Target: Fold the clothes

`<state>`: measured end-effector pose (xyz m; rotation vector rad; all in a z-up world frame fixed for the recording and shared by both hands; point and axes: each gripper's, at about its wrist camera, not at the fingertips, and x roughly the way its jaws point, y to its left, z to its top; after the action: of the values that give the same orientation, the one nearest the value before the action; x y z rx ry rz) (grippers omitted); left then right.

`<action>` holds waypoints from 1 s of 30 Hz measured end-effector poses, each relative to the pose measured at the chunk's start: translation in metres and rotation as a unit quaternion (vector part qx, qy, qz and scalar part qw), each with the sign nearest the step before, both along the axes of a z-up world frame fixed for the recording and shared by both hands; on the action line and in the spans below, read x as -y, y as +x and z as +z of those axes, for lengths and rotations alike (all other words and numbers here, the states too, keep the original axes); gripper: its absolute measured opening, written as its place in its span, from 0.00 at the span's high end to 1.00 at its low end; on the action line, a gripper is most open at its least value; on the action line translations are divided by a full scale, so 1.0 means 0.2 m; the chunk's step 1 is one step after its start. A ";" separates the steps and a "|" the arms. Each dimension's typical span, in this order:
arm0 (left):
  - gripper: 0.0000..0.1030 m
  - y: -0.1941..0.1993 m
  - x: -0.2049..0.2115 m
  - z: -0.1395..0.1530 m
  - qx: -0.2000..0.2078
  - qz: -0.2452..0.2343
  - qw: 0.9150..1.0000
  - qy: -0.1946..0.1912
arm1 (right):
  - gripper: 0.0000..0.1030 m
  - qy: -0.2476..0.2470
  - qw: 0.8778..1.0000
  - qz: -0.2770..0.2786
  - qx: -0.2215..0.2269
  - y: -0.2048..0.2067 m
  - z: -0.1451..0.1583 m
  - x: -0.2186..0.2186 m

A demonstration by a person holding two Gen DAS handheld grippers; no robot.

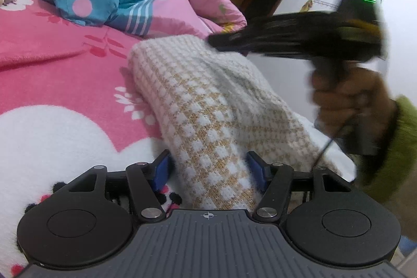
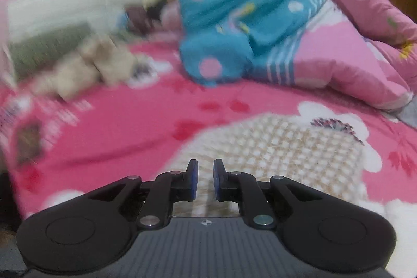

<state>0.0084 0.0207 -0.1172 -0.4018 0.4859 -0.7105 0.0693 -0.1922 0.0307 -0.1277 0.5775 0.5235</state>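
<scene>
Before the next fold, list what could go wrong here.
1. The left gripper has its blue pads spread on either side of a raised ridge of the checked knit sweater; closing now may pinch only the top layer, and the fold would slump.
2. The right gripper, nearly closed with a small gap, is motion-blurred over the sweater; moving fast, it could drag the knit askew.
3. The fleece blanket looks soft, so the bundle may shift.

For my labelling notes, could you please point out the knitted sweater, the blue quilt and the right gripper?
knitted sweater [image 1: 208, 121]: left wrist view, checked middle of the knit.
blue quilt [image 2: 234, 25]: right wrist view, middle of the blue cover.
right gripper [image 2: 204, 180]: right wrist view, midway between its fingertips.
</scene>
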 end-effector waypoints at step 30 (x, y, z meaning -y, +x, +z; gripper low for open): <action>0.42 -0.07 -0.23 0.22 0.013 0.066 0.997 -0.025 | 0.88 0.030 0.998 0.009 -0.053 -0.38 -0.34 0.07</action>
<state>-0.0052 0.0662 -0.0742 -0.4662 0.4146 -0.6009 -0.0072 -0.2063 -0.0381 -0.0477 0.6647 0.5664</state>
